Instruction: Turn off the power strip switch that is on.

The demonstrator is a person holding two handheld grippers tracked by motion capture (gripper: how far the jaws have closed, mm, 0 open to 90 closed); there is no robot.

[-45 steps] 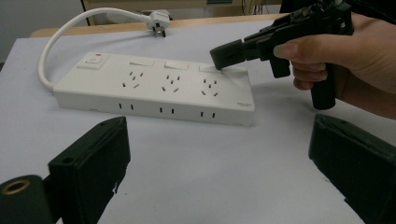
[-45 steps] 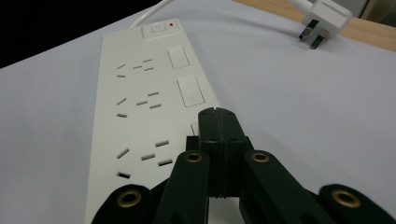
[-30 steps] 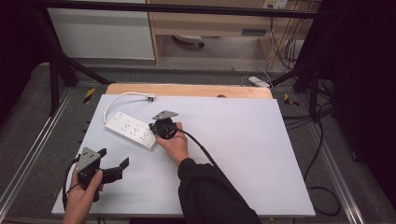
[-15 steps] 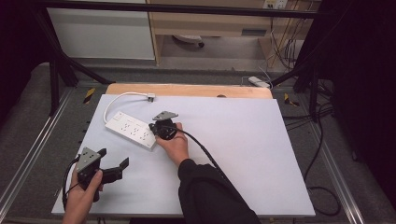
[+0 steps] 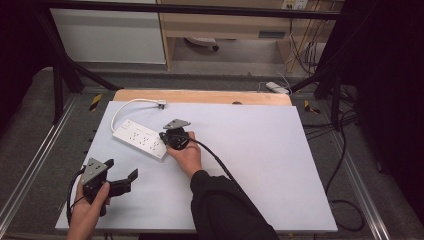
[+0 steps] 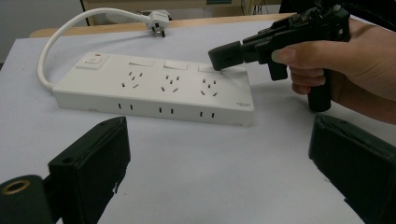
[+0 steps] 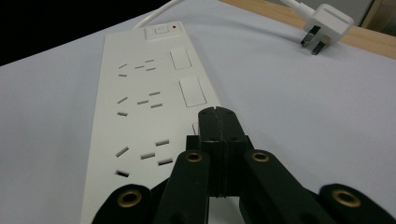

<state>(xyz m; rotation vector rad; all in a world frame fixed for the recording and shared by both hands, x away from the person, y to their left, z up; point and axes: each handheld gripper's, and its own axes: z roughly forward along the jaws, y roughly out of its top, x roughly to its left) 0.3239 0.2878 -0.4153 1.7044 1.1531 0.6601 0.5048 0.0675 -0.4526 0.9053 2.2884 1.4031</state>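
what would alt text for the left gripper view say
A hand's closed right tongs press their tip on the end rocker switch of a white power strip lying on a pale table. The left tongs stand open in the foreground; the strip's plug lies unplugged behind.

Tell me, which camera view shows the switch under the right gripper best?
The left gripper view: the right gripper, shut, rests its tip on the end switch of the power strip. In the right gripper view the jaws cover that switch; the high view is too small.

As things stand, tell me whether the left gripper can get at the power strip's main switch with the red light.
Probably yes. The left gripper is open, with bare table between it and the power strip; the main switch sits uncovered, and the right gripper is at the opposite end.
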